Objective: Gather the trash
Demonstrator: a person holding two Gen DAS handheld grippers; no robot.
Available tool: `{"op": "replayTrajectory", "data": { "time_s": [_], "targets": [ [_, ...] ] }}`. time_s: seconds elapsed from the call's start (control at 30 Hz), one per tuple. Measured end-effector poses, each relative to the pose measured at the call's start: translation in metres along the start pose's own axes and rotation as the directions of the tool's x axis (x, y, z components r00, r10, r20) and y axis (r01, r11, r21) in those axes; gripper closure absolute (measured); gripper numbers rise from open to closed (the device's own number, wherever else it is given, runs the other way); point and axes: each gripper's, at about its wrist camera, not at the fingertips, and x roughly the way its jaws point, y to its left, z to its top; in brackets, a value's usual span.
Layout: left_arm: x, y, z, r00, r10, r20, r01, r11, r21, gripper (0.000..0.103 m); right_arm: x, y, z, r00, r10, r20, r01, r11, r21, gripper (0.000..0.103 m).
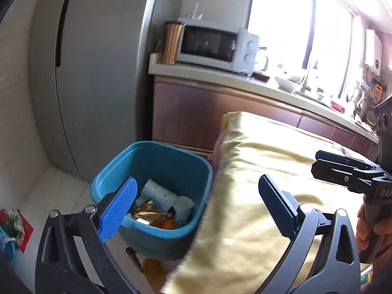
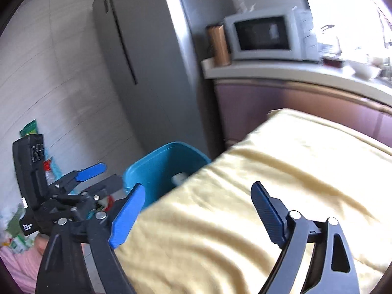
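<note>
One blue bin (image 1: 152, 171) at lower centre holds two paper cups (image 1: 160, 193); left gripper (image 1: 196, 205) and right gripper (image 2: 198, 210) fingers both spread, empty.

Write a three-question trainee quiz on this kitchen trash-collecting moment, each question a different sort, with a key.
1. True or false: the left gripper is shut on a paper cup.
2. Multiple choice: the teal bin stands where? A) on the counter beside the microwave B) on the floor beside the yellow-clothed table C) on top of the table
3. Fill in: the white microwave sits on the ____.

Key: 1 false, both the left and the right gripper are open and hold nothing; 2 B; 3 counter.
</note>
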Motion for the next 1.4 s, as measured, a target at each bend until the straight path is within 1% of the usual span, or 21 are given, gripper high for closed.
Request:
{"op": "replayTrajectory", "data": {
  "time_s": [0.03, 0.07, 0.2, 0.3, 0.4, 0.47, 0.5, 0.57, 0.67, 0.83, 1.0, 1.13, 1.4],
  "targets": [
    [-0.005, -0.006, -0.001, 1.000, -0.001, 0.010, 0.001, 1.000, 0.008, 0.006, -0.012, -0.003, -0.005, 0.999, -0.033, 0.027, 0.033, 0.999, 0.007, 0.011],
    [-0.009, -0.015, -0.002, 1.000, -0.005, 0.022, 0.005, 1.000, 0.019, 0.006, -0.024, -0.005, -0.011, 0.996, -0.068, 0.055, 0.067, 0.998, 0.021, 0.008],
    [-0.021, -0.045, -0.005, 0.998, -0.020, 0.060, 0.017, 0.999, 0.039, 0.006, -0.062, -0.015, -0.033, 0.974, -0.188, 0.122, 0.180, 0.981, 0.077, 0.007],
    [-0.029, -0.066, -0.006, 0.995, -0.039, 0.090, 0.034, 0.998, 0.054, 0.006, -0.085, -0.025, -0.046, 0.951, -0.269, 0.155, 0.252, 0.960, 0.119, 0.007],
    [-0.038, -0.086, -0.008, 0.991, -0.041, 0.129, 0.030, 0.996, 0.087, 0.006, -0.111, -0.031, -0.063, 0.920, -0.347, 0.184, 0.329, 0.936, 0.124, 0.007],
    [-0.043, -0.097, -0.010, 0.989, -0.040, 0.145, 0.025, 0.994, 0.106, 0.006, -0.121, -0.032, -0.068, 0.897, -0.394, 0.203, 0.376, 0.919, 0.121, 0.007],
    [-0.045, -0.102, -0.011, 0.987, -0.042, 0.154, 0.025, 0.993, 0.112, 0.006, -0.124, -0.032, -0.070, 0.892, -0.402, 0.206, 0.385, 0.915, 0.119, 0.007],
    [-0.049, -0.110, -0.012, 0.985, -0.052, 0.165, 0.033, 0.993, 0.117, 0.006, -0.134, -0.033, -0.075, 0.876, -0.428, 0.222, 0.410, 0.904, 0.122, 0.007],
    [-0.053, -0.119, -0.014, 0.983, -0.062, 0.172, 0.040, 0.991, 0.131, 0.006, -0.140, -0.037, -0.082, 0.864, -0.450, 0.223, 0.433, 0.893, 0.124, 0.007],
    [-0.053, -0.127, -0.019, 0.984, -0.079, 0.161, 0.058, 0.989, 0.136, 0.006, -0.152, -0.035, -0.089, 0.840, -0.485, 0.243, 0.468, 0.874, 0.129, 0.007],
    [-0.059, -0.132, -0.020, 0.979, -0.086, 0.184, 0.057, 0.986, 0.156, 0.006, -0.158, -0.034, -0.090, 0.827, -0.503, 0.253, 0.484, 0.864, 0.135, 0.007],
    [-0.062, -0.133, -0.020, 0.977, -0.089, 0.193, 0.058, 0.985, 0.160, 0.006, -0.164, -0.033, -0.093, 0.820, -0.507, 0.264, 0.488, 0.862, 0.139, 0.007],
    [-0.065, -0.135, -0.020, 0.975, -0.077, 0.208, 0.042, 0.985, 0.169, 0.006, -0.169, -0.033, -0.093, 0.819, -0.506, 0.270, 0.484, 0.863, 0.147, 0.007]
  ]
}}
